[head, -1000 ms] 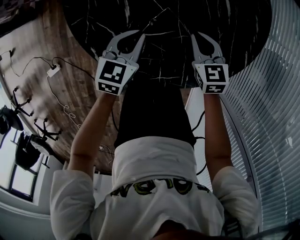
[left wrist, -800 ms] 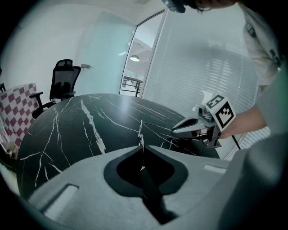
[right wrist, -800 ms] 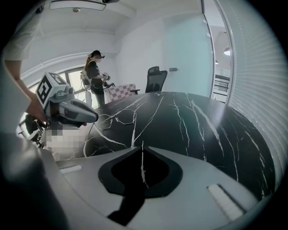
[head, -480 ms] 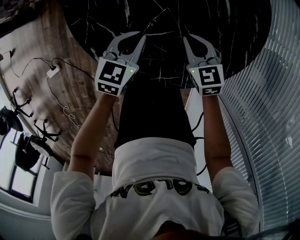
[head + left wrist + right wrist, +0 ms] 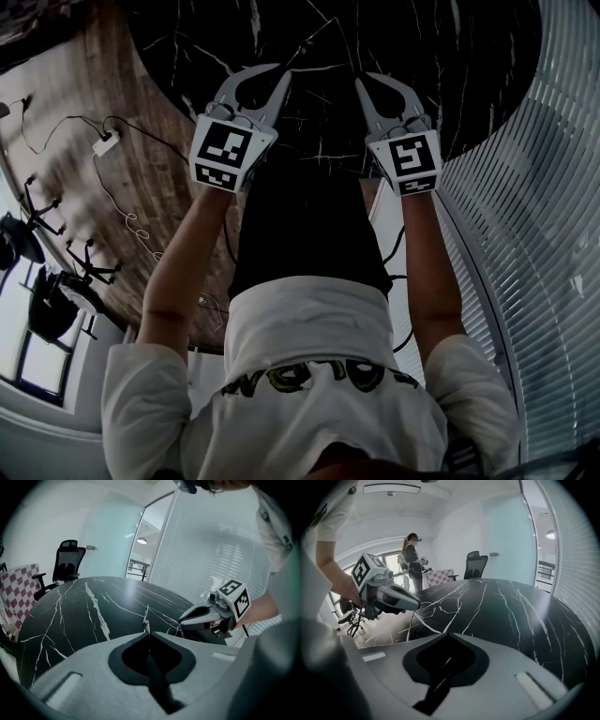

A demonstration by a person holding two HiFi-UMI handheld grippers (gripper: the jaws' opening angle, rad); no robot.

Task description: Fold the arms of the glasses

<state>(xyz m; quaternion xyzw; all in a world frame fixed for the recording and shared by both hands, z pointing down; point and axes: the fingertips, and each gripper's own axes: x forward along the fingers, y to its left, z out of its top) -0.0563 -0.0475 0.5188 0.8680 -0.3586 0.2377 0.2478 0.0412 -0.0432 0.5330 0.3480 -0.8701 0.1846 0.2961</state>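
Thin wire-framed glasses [image 5: 443, 605] lie on the black marble table [image 5: 520, 611], lenses facing away from my right gripper. My left gripper [image 5: 283, 70] has its jaws together at the glasses' near end, and a thin wire [image 5: 146, 619] rises from its tips [image 5: 149, 633]. In the right gripper view its tip [image 5: 418, 605] touches the frame's left side. To the right of the glasses, a short way from them, my right gripper [image 5: 361, 82] is shut with nothing between its jaws [image 5: 447, 633]. It also shows in the left gripper view [image 5: 182, 619].
The round table's edge [image 5: 309, 169] runs just under both grippers. A black office chair [image 5: 476, 565] and a checkered panel [image 5: 16, 590] stand beyond the table. A person [image 5: 412, 559] stands far back. Slatted blinds [image 5: 525, 234] line the right side, and cables [image 5: 103, 141] lie on the wood floor.
My right gripper has moved left toward the left gripper and rolled slightly. The left gripper has stayed in place at the glasses.
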